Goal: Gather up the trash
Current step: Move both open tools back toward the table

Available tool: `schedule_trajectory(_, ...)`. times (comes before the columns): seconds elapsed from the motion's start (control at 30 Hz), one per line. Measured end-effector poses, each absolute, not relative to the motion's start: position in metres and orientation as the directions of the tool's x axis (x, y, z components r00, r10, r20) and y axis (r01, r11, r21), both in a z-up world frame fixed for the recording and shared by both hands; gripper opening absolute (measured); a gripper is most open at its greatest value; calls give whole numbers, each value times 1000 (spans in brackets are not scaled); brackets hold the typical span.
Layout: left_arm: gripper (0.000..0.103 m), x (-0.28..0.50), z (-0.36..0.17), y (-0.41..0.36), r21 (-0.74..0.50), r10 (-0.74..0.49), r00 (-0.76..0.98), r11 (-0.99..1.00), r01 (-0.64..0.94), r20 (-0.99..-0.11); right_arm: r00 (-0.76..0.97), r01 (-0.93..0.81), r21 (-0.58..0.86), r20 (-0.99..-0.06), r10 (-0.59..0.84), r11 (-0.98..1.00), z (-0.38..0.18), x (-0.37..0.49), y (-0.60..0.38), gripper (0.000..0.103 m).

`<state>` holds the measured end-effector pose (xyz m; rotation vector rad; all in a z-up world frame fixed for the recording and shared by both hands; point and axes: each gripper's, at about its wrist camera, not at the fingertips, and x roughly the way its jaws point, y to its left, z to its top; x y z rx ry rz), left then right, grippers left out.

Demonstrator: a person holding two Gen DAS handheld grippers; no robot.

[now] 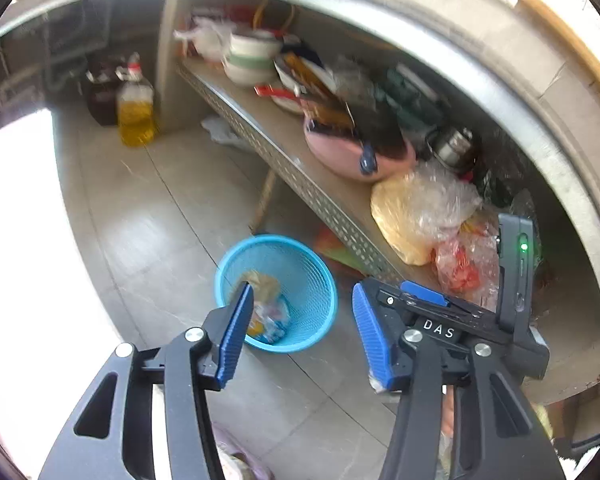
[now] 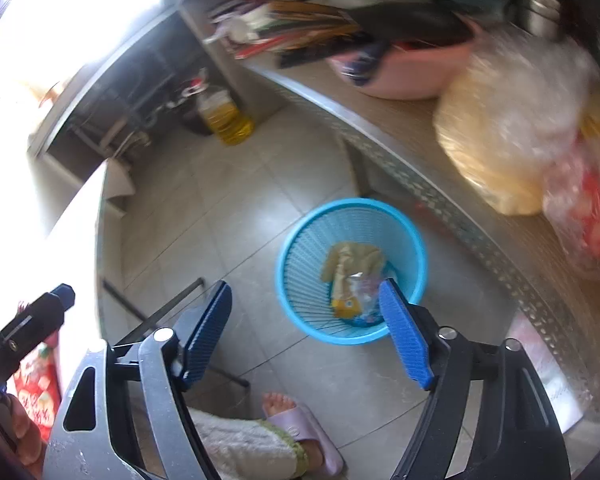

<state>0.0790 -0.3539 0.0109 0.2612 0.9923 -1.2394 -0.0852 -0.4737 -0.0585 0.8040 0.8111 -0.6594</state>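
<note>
A blue plastic waste basket (image 1: 300,276) stands on the tiled floor beside a low shelf; it also shows in the right wrist view (image 2: 300,280). Crumpled wrappers (image 1: 266,300) lie in its bottom, tan paper and a colourful packet (image 2: 354,276). My left gripper (image 1: 300,312) is open and empty, held above the basket. My right gripper (image 2: 306,316) is open and empty, above the floor at the basket's near left. The right gripper's body (image 1: 512,312) shows in the left wrist view, and the left gripper's body (image 2: 24,340) shows at the far left of the right wrist view.
A metal shelf (image 1: 300,168) runs along the right, loaded with a pink basin (image 1: 340,152), bowls (image 1: 252,60) and plastic bags (image 1: 420,208). An oil bottle (image 1: 136,112) stands on the floor at the back. My foot in a slipper (image 2: 300,428) is near the basket.
</note>
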Motion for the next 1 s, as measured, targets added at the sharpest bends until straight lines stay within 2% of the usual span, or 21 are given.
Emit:
schedule_trajectory(0.27, 67, 99, 60, -278, -276, -705, 139, 441, 854, -695, 597, 660, 377, -788, -149, 649, -16, -50, -444, 81)
schedule_trajectory(0.37, 78, 106, 74, -251, -249, -708, 200, 476, 843, -677, 625, 616, 387, -770, -128, 686, -1, -34, -433, 81)
schedule_trajectory(0.53, 85, 117, 87, -213, -219, -695, 269, 528, 820, -667, 662, 556, 402, -744, -94, 727, 15, -14, -415, 84)
schedule_trajectory(0.77, 85, 134, 104, -150, -230, -678, 345, 607, 760, -648, 678, 498, 429, -734, -30, 753, 25, 17, -402, 84)
schedule_trajectory(1.0, 90, 155, 139, -66, -154, -621, 512, 712, 685, -593, 737, 352, 461, -673, 62, 815, 64, 60, -382, 84)
